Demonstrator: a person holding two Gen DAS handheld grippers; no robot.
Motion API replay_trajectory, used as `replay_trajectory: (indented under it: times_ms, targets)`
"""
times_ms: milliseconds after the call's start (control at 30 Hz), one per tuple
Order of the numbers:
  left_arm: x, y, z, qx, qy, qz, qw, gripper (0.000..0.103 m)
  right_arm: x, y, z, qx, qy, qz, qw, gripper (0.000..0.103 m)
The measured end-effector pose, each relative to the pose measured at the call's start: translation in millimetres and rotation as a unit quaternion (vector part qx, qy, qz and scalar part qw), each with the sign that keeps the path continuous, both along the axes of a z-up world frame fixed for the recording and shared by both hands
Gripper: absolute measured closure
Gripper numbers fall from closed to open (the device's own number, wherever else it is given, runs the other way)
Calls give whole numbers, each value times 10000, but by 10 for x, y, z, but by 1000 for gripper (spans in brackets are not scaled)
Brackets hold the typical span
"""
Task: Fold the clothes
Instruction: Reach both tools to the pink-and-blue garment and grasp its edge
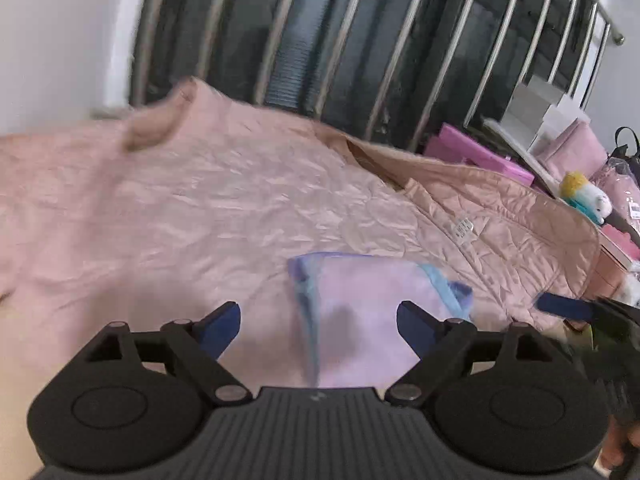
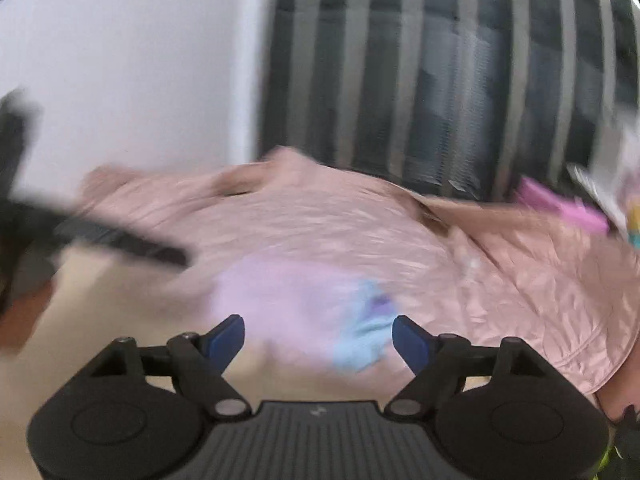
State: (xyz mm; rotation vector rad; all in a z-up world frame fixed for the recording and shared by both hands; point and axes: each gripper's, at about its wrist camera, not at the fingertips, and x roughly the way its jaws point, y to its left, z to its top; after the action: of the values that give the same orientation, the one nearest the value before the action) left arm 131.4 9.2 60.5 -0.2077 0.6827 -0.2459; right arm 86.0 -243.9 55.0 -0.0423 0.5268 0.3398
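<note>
Left tongs point(image 1: 319, 326): wide, blue pads well apart, nothing between them; they hang just above the near edge of the folded cloth.
Right tongs point(image 2: 319, 340): wide too, empty; in the left view one blue finger shows at the right edge point(image 1: 564, 307), over the jacket's hem.
Cloth point(image 1: 372, 320): small lilac piece with light-blue trim, folded flat, lying on the lower part of the jacket, straight ahead of both tongs (in the right view it is badly smeared point(image 2: 296, 300), so its edges are hard to read there).
Jacket point(image 1: 200, 200): pink quilted satin, spread out wide with its lining up, a white care label point(image 1: 464, 230) sewn near the right side; the collar sits at the far end.
Surface point(image 2: 100, 320): pale cream, showing at the near left under the jacket (bed or counter, I cannot tell).
Toy point(image 1: 586, 196): small plush with a yellow top and white face, beyond the jacket's right edge.
Pink boxes point(image 1: 476, 156): stacked at the far right, near the toy, with white boxes point(image 1: 536, 116) above them.
Bars point(image 1: 400, 40): curved metal rails over dark glass, behind everything.
Wall point(image 1: 60, 40): white, at the far left.
</note>
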Motion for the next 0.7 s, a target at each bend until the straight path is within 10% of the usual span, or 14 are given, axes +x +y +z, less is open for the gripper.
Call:
replay_trajectory:
  times_ms: [167, 267, 433, 600, 700]
  targets:
    - [711, -186, -295, -196, 1150, 70, 9931, 71, 1121, -155, -245, 975, 1297, -330, 9862, 84]
    - [826, -126, -318, -734, 1307, 195, 9885, 95, 1324, -53, -396, 867, 1717, -437, 9804, 92]
    - [482, -56, 37, -828, 515, 1, 9952, 98, 1050, -2, -179, 1252, 995, -465, 9860, 100]
    - [-853, 13, 146, -561, -262, -717, 9955, 97, -270, 16, 222, 952, -77, 436, 9945, 100]
    - [-1676, 5, -114, -134, -287, -1100, 9934, 90, -1108, 61, 14, 453, 37, 1192, 9918, 98]
